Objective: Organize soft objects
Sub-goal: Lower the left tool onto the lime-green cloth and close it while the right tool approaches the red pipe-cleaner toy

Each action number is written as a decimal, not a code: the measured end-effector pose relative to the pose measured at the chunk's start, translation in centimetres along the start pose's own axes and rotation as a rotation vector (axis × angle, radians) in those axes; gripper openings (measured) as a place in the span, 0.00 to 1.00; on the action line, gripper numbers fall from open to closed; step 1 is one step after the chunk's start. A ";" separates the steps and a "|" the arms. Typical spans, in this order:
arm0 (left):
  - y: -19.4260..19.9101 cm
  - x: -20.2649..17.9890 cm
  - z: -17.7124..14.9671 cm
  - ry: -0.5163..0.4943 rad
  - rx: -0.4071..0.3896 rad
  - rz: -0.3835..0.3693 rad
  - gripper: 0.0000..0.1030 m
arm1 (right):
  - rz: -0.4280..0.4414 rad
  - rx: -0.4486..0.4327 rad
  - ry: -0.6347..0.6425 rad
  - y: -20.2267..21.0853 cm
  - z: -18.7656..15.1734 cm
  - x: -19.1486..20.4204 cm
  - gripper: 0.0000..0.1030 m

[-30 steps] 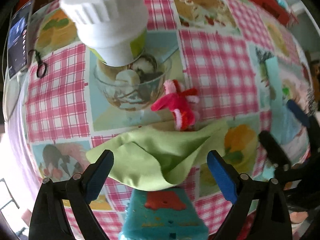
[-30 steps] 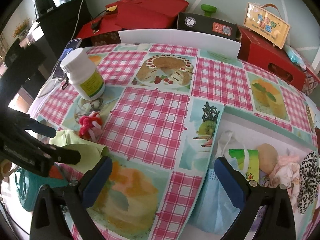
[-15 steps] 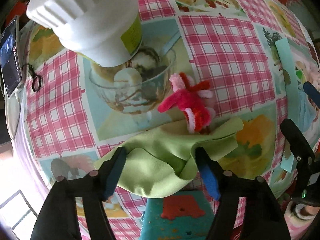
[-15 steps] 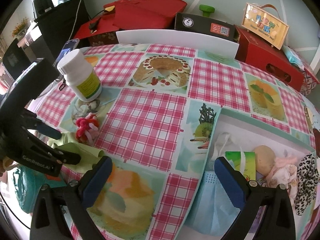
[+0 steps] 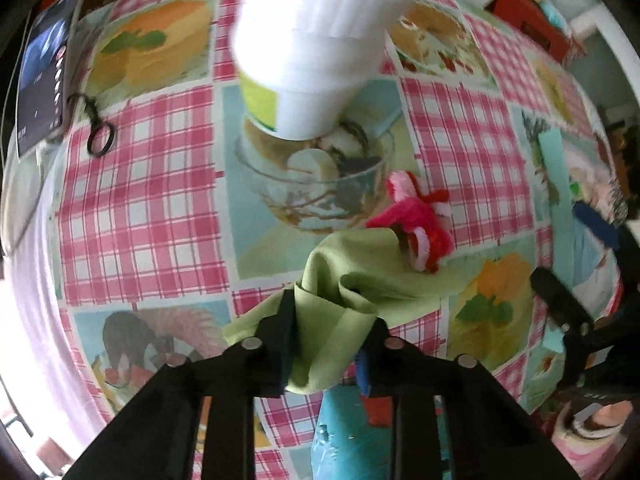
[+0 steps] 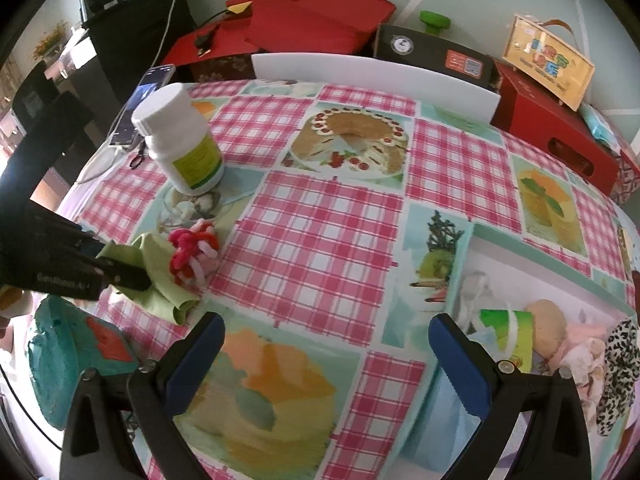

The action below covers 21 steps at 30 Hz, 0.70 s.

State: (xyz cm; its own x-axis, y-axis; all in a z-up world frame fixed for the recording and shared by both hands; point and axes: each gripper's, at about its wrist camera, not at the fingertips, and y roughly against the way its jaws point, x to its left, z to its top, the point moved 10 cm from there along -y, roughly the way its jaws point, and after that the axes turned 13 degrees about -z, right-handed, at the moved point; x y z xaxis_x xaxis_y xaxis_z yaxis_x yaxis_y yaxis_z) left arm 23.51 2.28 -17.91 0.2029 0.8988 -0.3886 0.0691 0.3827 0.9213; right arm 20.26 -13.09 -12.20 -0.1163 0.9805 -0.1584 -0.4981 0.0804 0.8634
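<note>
My left gripper (image 5: 330, 316) is shut on a light green cloth (image 5: 340, 312), bunching it between the fingers; the cloth (image 6: 160, 272) also shows in the right wrist view, where the left gripper (image 6: 120, 272) pinches it. A red and pink fuzzy toy (image 5: 416, 224) lies on the cloth's far edge (image 6: 192, 252). A teal sponge (image 5: 360, 440) lies just under the left gripper. My right gripper (image 6: 324, 340) is open and empty over the tablecloth, left of a white box (image 6: 496, 248) holding soft items, among them a leopard-print cloth (image 6: 616, 364).
A white pill bottle (image 6: 180, 140) stands behind the toy, close over the left gripper's view (image 5: 316, 40). A phone (image 5: 44, 80) lies at the table's left edge. Red boxes (image 6: 304, 28) and a white board (image 6: 372, 72) line the back.
My left gripper went from open around the green cloth to shut on it, bunching it up. The right gripper moved slightly and stayed open.
</note>
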 end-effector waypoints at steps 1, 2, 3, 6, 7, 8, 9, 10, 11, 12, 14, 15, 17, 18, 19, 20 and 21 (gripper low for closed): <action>0.1 0.4 -0.1 0.015 -0.012 -0.020 0.16 | 0.003 0.000 0.003 0.0 0.1 0.2 1.00; 0.2 0.8 -0.1 0.036 -0.028 -0.047 0.15 | 0.008 0.000 0.009 0.0 0.1 0.6 1.00; 0.2 1.0 0.0 0.051 -0.038 -0.067 0.12 | 0.013 0.000 0.015 0.0 0.2 0.9 1.00; 0.4 1.7 0.1 0.093 -0.071 -0.126 0.10 | 0.034 -0.001 0.032 -0.1 0.5 2.1 1.00; 0.4 2.0 0.1 0.106 -0.086 -0.137 0.09 | 0.040 -0.001 0.035 -0.1 0.6 2.4 1.00; 0.5 2.1 0.1 0.114 -0.099 -0.144 0.09 | 0.048 -0.001 0.038 -0.1 0.8 2.8 1.00; 0.5 2.2 0.0 0.119 -0.110 -0.151 0.09 | 0.058 -0.001 0.041 -0.1 1.0 3.2 1.00; 0.6 2.4 -0.2 0.125 -0.121 -0.159 0.09 | 0.064 -0.001 0.042 -0.2 1.1 3.5 1.00; 0.7 2.5 -0.3 0.133 -0.136 -0.167 0.09 | 0.072 0.000 0.042 -0.3 1.3 3.9 1.00; 1.2 2.7 -0.5 0.136 -0.145 -0.166 0.09 | 0.077 0.000 0.043 -0.3 1.5 4.2 1.00; 1.5 3.2 -0.7 0.139 -0.164 -0.151 0.09 | 0.093 -0.003 0.045 -0.5 2.1 4.9 1.00; 1.7 3.4 -1.3 0.137 -0.169 -0.145 0.09 | 0.099 -0.004 0.045 -0.5 2.3 5.2 1.00; 2.0 3.9 -1.7 0.137 -0.177 -0.135 0.09 | 0.118 -0.001 0.044 -0.8 2.8 5.9 1.00; 2.2 4.0 -2.0 0.136 -0.180 -0.129 0.09 | 0.123 0.000 0.045 -0.9 2.9 6.2 0.98; 2.2 3.9 -2.1 0.132 -0.181 -0.124 0.09 | 0.130 0.000 0.049 -1.1 3.1 6.5 0.98; 2.2 3.9 -2.1 0.129 -0.183 -0.118 0.09 | 0.133 0.001 0.053 -1.3 3.3 6.9 0.96; 2.6 3.8 -2.3 0.128 -0.185 -0.117 0.09 | 0.135 0.005 0.058 -1.5 3.4 7.2 0.94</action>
State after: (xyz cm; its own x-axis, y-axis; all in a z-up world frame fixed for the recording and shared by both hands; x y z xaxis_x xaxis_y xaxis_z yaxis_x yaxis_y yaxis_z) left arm 22.23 7.17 -17.06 0.0776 0.8613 -0.5022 -0.0974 0.5079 0.8559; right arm 23.09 -5.51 -13.04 -0.2315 0.9705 -0.0677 -0.4705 -0.0507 0.8810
